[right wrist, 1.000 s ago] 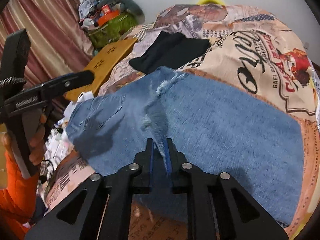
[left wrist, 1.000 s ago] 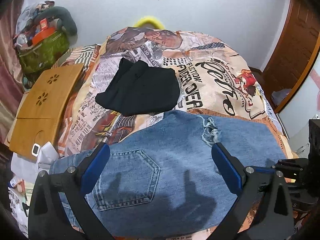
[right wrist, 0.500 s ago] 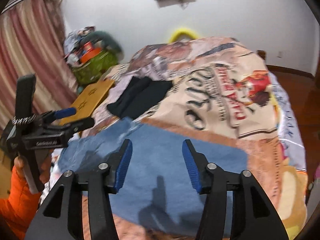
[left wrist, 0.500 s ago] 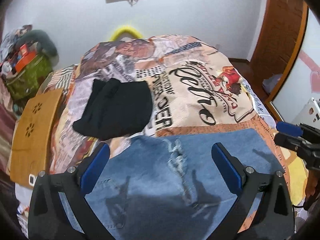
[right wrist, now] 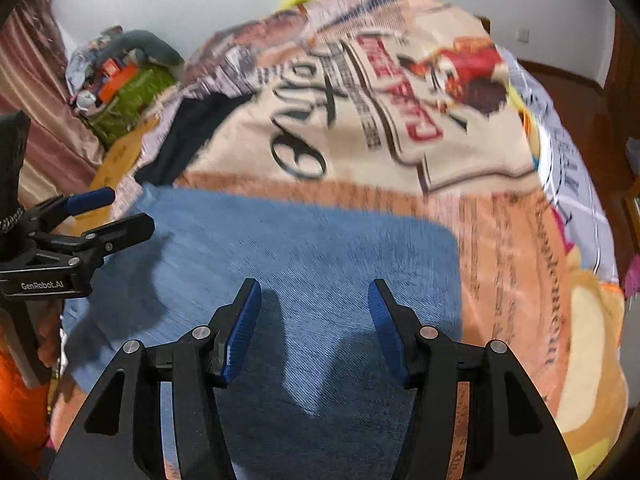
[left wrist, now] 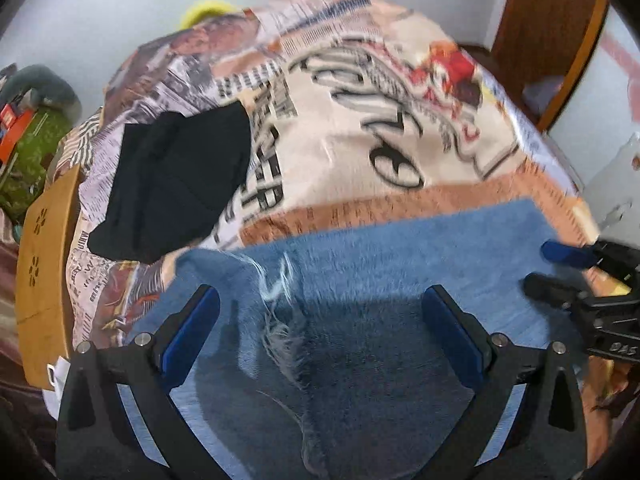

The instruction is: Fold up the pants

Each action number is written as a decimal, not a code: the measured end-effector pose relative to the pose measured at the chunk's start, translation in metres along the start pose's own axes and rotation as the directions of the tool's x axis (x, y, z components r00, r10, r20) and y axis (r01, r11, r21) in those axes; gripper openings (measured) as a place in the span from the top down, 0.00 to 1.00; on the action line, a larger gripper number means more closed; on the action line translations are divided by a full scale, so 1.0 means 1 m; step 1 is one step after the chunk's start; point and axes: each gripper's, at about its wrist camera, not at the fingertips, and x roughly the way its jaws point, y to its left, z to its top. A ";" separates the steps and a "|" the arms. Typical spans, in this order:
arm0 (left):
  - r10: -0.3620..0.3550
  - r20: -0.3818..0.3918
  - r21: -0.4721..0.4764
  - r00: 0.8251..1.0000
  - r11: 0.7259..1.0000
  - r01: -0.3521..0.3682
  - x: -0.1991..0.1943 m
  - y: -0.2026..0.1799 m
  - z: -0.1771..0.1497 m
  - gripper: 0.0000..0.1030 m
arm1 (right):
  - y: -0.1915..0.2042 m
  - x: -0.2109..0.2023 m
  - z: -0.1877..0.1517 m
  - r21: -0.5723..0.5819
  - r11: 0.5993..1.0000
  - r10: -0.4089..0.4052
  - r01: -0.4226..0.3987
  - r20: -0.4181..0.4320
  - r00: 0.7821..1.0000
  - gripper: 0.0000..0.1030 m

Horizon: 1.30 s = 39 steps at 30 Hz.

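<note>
Both views are smeared with motion blur, so fine print on the bedspread (left wrist: 360,120) is hard to read. Below my left hand-held gripper (left wrist: 320,340) lie the jeans (left wrist: 380,280): blue denim, folded into a broad slab on the bed. A frayed rip with pale loose threads sits right between my left fingers (left wrist: 192,332), which stand wide apart with nothing pinched between the blue pads.

My right hand-held gripper (right wrist: 314,328) hangs over the same denim, near its rounded corner. Its jaws have just been opening, and now stand roughly half spread, with only flat cloth under them and nothing clamped. Their shadows fall on the twill weave just ahead.

Beyond my left gripper, up and to the left, a black garment (left wrist: 176,184) lies in a soft, folded heap, well apart from the jeans' far edge. Further left, a wooden board (left wrist: 44,248) with flower-shaped cutouts is cut off at the frame's edge. Far left of my right gripper, a green bag (right wrist: 128,104) in a cluttered pile is too blurred to sort out.
</note>
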 end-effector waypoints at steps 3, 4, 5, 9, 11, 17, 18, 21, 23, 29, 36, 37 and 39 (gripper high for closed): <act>0.005 0.008 0.030 1.000 1.000 -0.005 0.003 -0.003 -0.006 0.00 | 0.005 -0.003 -0.010 -0.046 0.999 -0.027 0.028 0.008 1.000 0.48; 0.005 0.002 0.034 1.000 0.999 -0.005 0.002 -0.003 -0.006 0.00 | 0.005 -0.004 -0.012 -0.050 0.998 -0.027 0.027 0.010 1.000 0.47; 0.007 -0.003 0.040 1.000 0.999 -0.006 0.001 -0.003 -0.006 0.00 | 0.005 -0.005 -0.014 -0.048 0.999 -0.024 0.025 0.013 1.000 0.45; 0.030 0.004 0.067 1.000 0.997 -0.031 -0.005 -0.008 -0.013 0.00 | 0.000 -0.011 -0.023 -0.022 1.000 -0.022 0.023 0.020 1.000 0.43; 0.045 0.018 0.081 0.999 0.996 -0.046 -0.009 -0.011 -0.019 0.00 | -0.002 -0.014 -0.027 -0.010 1.000 -0.023 0.023 0.023 0.999 0.42; 0.037 0.025 0.056 0.999 0.998 -0.039 -0.017 -0.008 -0.034 0.00 | -0.005 -0.024 -0.044 -0.008 0.998 -0.054 0.054 0.031 0.998 0.34; 0.033 0.026 0.050 0.999 0.998 -0.034 -0.019 -0.006 -0.037 0.00 | -0.006 -0.027 -0.047 -0.004 0.998 -0.058 0.058 0.032 0.998 0.34; 0.027 0.031 0.035 0.999 0.999 -0.028 -0.024 -0.002 -0.046 0.00 | -0.007 -0.032 -0.053 0.006 0.998 -0.065 0.065 0.035 0.997 0.34; 0.020 0.032 0.020 0.999 1.000 -0.021 -0.028 0.002 -0.053 0.00 | -0.008 -0.036 -0.055 0.010 0.997 -0.071 0.070 0.039 0.997 0.33; -0.024 0.049 -0.042 0.998 0.999 0.026 -0.041 0.019 -0.073 0.00 | -0.007 -0.045 -0.059 0.027 0.996 -0.088 0.087 0.039 0.995 0.31; 0.011 0.100 -0.089 0.995 0.996 -0.002 -0.071 0.043 -0.087 0.00 | 0.010 -0.063 -0.051 0.005 0.996 -0.090 0.090 0.071 0.993 0.31; 0.022 0.115 -0.113 0.993 0.994 -0.009 -0.078 0.050 -0.090 0.00 | 0.015 -0.067 -0.048 -0.005 0.997 -0.082 0.083 0.085 0.993 0.31; 0.043 0.153 -0.164 0.987 0.986 -0.017 -0.091 0.068 -0.095 0.00 | 0.028 -0.074 -0.041 -0.031 0.997 -0.064 0.068 0.114 0.991 0.31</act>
